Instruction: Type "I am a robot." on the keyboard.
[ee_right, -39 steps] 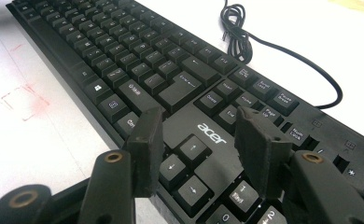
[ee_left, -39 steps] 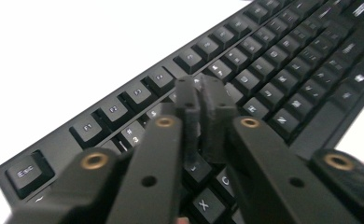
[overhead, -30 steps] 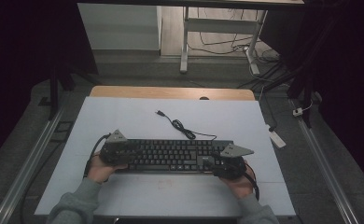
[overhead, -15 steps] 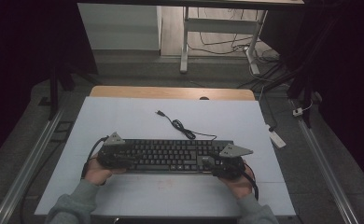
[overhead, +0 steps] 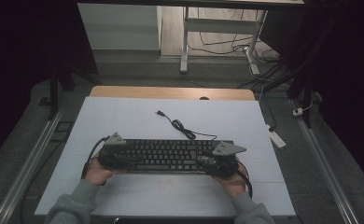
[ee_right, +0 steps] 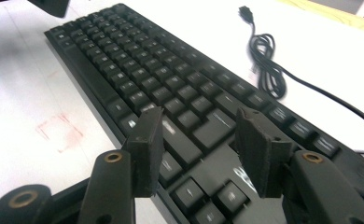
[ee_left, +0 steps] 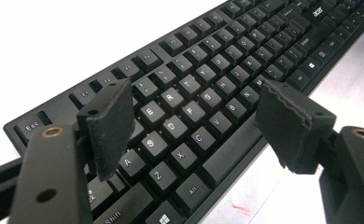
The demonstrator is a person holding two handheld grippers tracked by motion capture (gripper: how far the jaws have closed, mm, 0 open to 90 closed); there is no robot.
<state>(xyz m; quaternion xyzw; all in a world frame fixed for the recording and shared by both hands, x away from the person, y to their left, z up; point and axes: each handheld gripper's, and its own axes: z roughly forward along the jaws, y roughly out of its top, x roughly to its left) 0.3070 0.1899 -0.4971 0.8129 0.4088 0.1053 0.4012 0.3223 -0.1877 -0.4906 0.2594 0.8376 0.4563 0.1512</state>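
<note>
Keyboard (overhead: 166, 156) nudged nearer — both grippers' fingers apart; cable (overhead: 182, 128) beyond, seemingly clear.

Table (overhead: 124, 116) beyond keyboard (overhead: 168, 154) free; cable (overhead: 182, 128) mid-way.

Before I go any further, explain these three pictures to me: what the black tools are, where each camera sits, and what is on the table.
A person sits at a white table holding a hand-held gripper in each hand: the left hand-held gripper and the right hand-held gripper. The high view looks down from above. The other two pictures come from cameras riding on each gripper, looking along its two black jaws. A black keyboard lies on the table, its cable curling away behind it. Both grippers hover open over the keyboard's ends; nothing is held.
</note>
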